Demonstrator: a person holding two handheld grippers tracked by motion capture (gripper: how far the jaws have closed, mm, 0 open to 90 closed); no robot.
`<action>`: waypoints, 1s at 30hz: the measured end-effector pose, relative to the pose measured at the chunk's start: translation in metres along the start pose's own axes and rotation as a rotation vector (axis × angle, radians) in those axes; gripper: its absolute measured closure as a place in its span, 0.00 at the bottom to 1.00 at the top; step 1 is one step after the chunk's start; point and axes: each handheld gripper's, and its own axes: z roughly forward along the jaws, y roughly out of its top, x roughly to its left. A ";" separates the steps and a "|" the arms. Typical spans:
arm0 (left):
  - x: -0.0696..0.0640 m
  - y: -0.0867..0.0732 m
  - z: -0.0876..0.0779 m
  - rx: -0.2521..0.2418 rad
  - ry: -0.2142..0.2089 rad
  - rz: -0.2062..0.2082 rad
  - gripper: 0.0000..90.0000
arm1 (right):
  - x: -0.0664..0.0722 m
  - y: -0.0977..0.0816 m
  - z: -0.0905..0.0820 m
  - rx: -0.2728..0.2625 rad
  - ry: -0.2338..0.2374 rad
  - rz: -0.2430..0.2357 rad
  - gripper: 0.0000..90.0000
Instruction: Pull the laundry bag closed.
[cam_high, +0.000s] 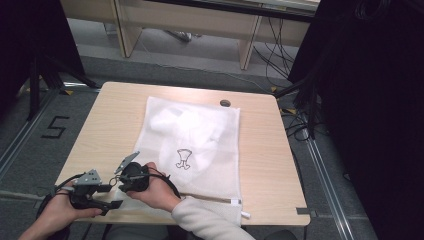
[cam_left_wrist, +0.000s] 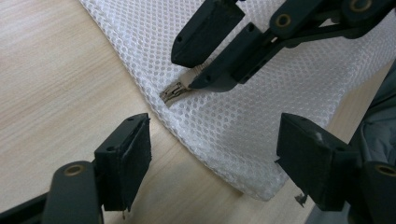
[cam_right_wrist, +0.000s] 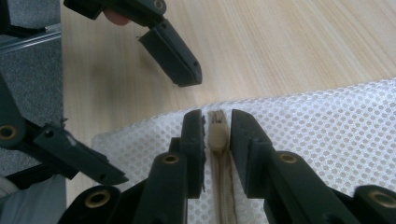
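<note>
A white mesh laundry bag (cam_high: 200, 135) lies flat on the wooden table (cam_high: 105, 125), with white clothing and a small dark print (cam_high: 183, 159) showing through it. Its beige zip runs along the near edge. My right gripper (cam_high: 122, 189) is at the bag's near left corner. In the right gripper view its jaws (cam_right_wrist: 217, 119) stand narrowly either side of the zip pull (cam_right_wrist: 217, 130), with thin gaps still showing. My left gripper (cam_high: 111, 196) is open just left of that corner, its jaws (cam_left_wrist: 219, 158) spread wide over the bag's edge (cam_left_wrist: 243, 107), facing the right gripper (cam_left_wrist: 189, 70) and the pull (cam_left_wrist: 173, 91).
A dark round grommet (cam_high: 225, 103) sits at the table's far edge. The near table edge runs right below both hands. Desk legs and cables stand on the floor beyond, and black curtains hang at both sides.
</note>
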 end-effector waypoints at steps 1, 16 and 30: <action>0.000 0.000 0.000 -0.001 -0.005 -0.002 0.29 | 0.000 0.000 0.001 0.004 -0.003 0.003 0.85; 0.000 0.001 0.002 -0.025 -0.016 -0.036 0.29 | -0.004 0.005 -0.009 0.014 0.022 0.012 0.91; 0.002 0.007 0.009 -0.037 -0.107 -0.115 0.74 | -0.002 0.003 -0.031 0.015 0.036 -0.014 0.91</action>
